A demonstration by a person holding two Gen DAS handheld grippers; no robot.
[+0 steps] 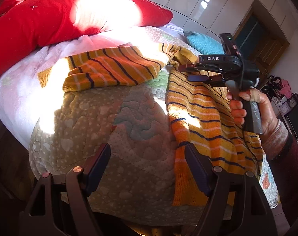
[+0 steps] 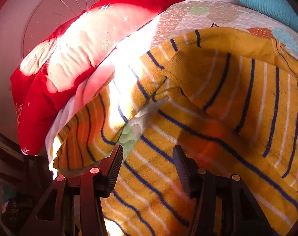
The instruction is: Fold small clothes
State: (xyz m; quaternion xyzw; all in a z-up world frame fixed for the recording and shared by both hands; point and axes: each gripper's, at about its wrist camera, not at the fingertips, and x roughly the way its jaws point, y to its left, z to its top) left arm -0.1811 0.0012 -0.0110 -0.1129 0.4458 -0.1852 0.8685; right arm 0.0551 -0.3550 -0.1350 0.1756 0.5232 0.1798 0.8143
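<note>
- The striped sweater (image 1: 204, 118) lies spread on the quilted bed (image 1: 113, 129), one sleeve (image 1: 109, 70) flung out toward the red pillow (image 1: 40, 19).
- It looks a soft, light knit — limp, likely to sag and bunch when lifted; best pinched at a seam, cuff or the ribbed hem.
- The left claw (image 1: 148, 169) stands open over the quilt beside the hem, holding nothing.
- The right claw (image 1: 188, 72) hovers open at the shoulder, with no cloth pinched that I can see.
- Sun glare washes out part of the sleeve — the sweater's far side is cut off.
</note>
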